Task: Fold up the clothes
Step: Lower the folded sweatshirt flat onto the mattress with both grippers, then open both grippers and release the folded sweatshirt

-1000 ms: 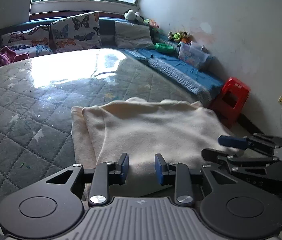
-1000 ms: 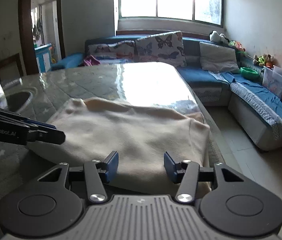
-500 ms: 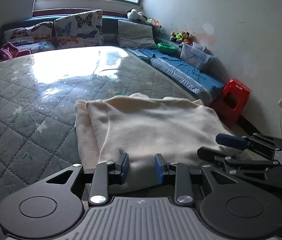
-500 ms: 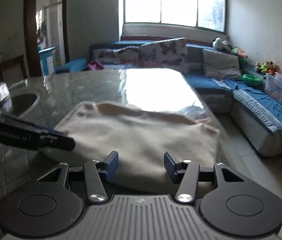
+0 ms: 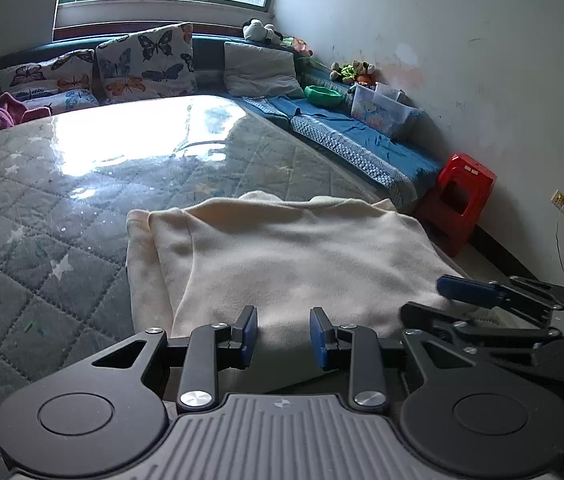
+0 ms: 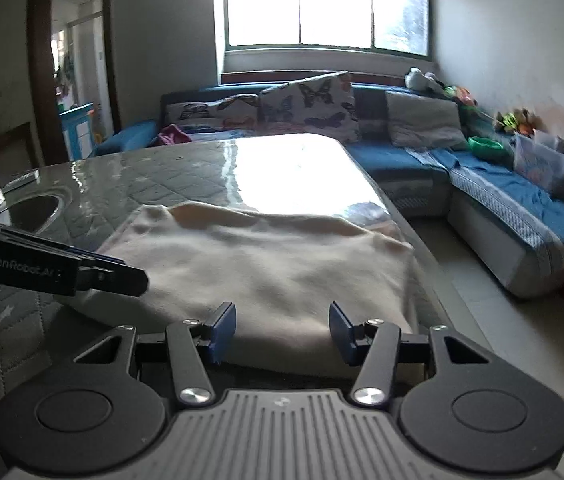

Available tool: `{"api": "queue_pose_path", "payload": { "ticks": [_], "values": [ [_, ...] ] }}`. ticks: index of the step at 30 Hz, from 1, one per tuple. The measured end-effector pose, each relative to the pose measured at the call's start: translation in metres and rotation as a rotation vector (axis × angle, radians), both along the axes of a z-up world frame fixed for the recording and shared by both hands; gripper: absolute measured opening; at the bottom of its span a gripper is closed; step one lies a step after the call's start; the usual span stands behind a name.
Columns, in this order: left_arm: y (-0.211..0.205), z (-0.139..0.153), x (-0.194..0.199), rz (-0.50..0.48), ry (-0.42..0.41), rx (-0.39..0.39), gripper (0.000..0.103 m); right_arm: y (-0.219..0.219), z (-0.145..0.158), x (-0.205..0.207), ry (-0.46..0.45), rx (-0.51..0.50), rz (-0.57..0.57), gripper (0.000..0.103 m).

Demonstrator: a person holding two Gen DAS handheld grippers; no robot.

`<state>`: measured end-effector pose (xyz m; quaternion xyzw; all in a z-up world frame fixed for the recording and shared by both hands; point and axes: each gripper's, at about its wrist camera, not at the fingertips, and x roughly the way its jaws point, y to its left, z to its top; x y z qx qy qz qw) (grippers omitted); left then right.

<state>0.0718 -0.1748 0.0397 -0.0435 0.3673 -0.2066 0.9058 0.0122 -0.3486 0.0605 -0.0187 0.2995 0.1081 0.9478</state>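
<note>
The cream garment (image 5: 294, 256) lies folded at the table's (image 5: 81, 208) near right corner, directly ahead of both tools, its long axis running across them along the near edge. The left hand-held gripper (image 5: 284, 336) stands spread at the near hem, left of centre; the right hand-held gripper (image 6: 282, 330) is spread wider toward the right edge. Neither pinches cloth, though contact looks uncertain. The fabric looks soft, fleecy, thick; the table is glossy over quilting.

The one readable text is "GenRobot.AI", printed in pale letters on the black side of the left gripper (image 6: 101, 274), seen in the right wrist view. Nothing else can be read.
</note>
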Motion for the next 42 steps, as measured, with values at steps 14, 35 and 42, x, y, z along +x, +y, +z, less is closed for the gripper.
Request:
{"api": "queue_pose_path", "payload": {
  "ticks": [14,35,42],
  "values": [
    [0.008,0.000,-0.006,0.017,-0.003,-0.002,0.033,-0.015,-0.003,-0.009,0.014,0.011,-0.061,0.053],
    [0.018,0.003,-0.039,0.054,0.006,0.055,0.054,-0.004,0.004,-0.026,0.003,-0.022,-0.074,0.083],
    [0.028,0.003,-0.049,0.083,-0.003,0.066,0.062,0.005,0.006,-0.035,0.001,-0.024,-0.068,0.093]
  ]
}}
